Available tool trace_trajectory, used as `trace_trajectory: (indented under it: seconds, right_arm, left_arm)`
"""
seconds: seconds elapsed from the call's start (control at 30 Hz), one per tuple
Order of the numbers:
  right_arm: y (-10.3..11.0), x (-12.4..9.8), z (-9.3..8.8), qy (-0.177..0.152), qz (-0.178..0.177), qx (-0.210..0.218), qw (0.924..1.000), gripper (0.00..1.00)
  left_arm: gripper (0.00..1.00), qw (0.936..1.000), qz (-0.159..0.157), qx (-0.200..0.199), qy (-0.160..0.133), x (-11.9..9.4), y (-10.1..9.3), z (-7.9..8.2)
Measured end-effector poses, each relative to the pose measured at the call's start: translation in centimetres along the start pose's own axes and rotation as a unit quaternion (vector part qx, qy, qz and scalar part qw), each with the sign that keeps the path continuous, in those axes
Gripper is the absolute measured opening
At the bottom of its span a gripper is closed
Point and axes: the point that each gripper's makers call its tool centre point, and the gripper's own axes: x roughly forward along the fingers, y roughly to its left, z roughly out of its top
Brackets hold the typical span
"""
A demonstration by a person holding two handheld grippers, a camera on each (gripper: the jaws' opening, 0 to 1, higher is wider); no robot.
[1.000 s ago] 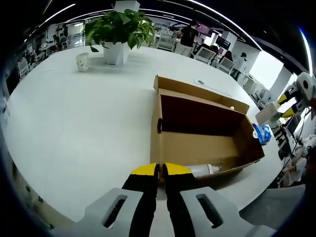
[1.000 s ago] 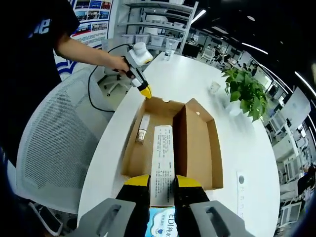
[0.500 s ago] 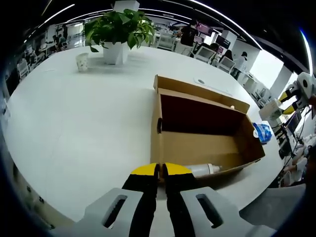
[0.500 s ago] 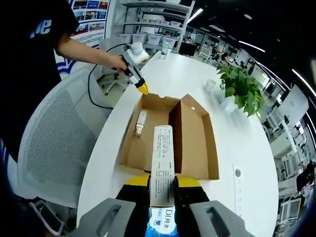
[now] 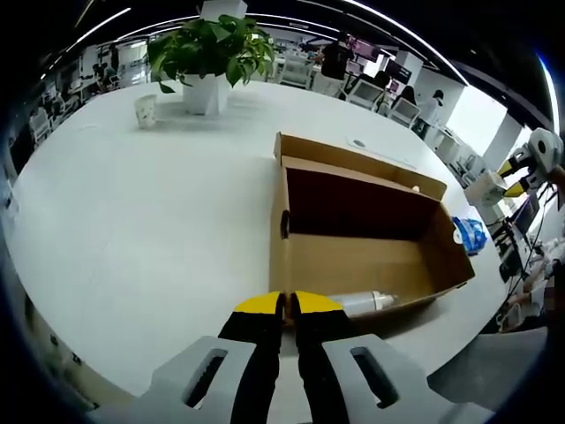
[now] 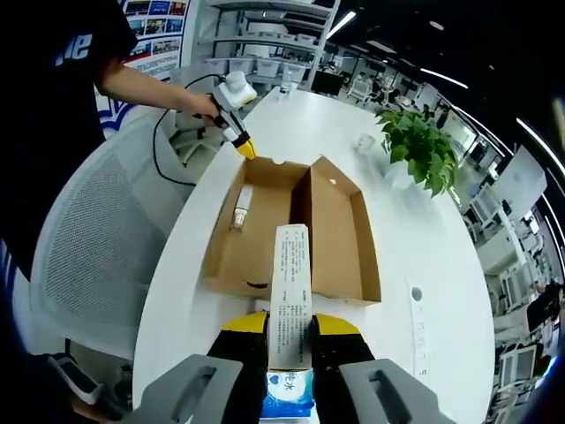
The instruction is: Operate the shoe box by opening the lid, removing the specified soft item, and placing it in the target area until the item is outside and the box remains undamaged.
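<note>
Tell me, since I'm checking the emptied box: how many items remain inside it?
1: a white bottle lying on the floor of the open shoe box, at the end near the left hand-held gripper. Nothing else visible.

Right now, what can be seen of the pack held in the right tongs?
The soft pack is a long white packet with small dark print down its face and a blue end near the camera. It is clamped between the right tongs, pointing away toward the open cardboard shoe box, outside the box and above the white table.

Left tongs (image 5: 288, 303) closed, tips together; right tongs (image 6: 290, 323) clamped on something.
</note>
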Motion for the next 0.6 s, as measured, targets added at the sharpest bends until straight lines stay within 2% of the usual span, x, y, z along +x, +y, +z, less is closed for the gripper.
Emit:
trace_trajectory:
  seconds: [0.37,0.6]
  right_arm:
    - [-0.5,-0.9,-2.1,0.013,-0.007,0.007,0.9999,0.14]
    - [-1.2,-1.4,-4.1,0.023,-0.012,0.022,0.9994,0.14]
  left_arm:
    - [0.02,1.0000,-0.001,0.001,0.002,-0.1,-0.1,0.0]
    - [0.02,1.0000,0.000,0.004,0.005,-0.1,-0.1,0.0]
